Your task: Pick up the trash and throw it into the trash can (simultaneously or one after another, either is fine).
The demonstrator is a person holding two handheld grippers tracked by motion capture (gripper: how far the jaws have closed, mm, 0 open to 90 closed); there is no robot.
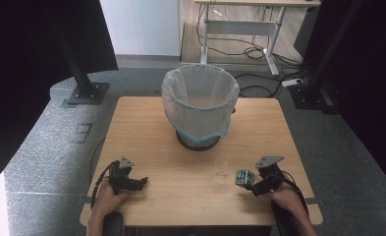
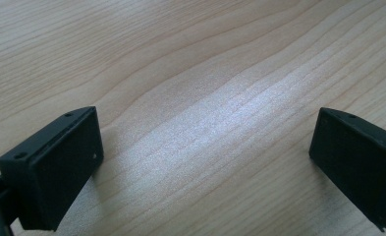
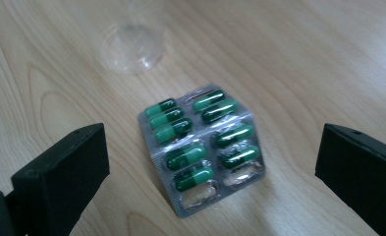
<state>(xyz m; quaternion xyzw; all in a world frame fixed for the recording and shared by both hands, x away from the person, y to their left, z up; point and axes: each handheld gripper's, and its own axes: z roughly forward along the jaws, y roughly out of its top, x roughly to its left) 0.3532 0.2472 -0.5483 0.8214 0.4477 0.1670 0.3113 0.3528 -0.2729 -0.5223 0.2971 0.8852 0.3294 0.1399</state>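
The lined bin (image 1: 200, 105) stands at the table's (image 1: 151, 196) far side. Near the front edge, a clear cup (image 1: 223, 170) sits just beside the blister pack (image 3: 205, 147). The right gripper (image 3: 210, 167) hangs over the pack — jaws wide, holding nothing. The flat foil could skid or slip out when pinched — or nudge the cup. The left gripper (image 2: 205, 162) is likewise wide and empty.

Black hand-held gripper (image 1: 142, 183) w/ grey triangular plate, black cable.

Wooden table (image 1: 151, 142) – lined bin (image 1: 200, 105), clear cup (image 1: 223, 169), pill blister (image 3: 205, 147) on top.
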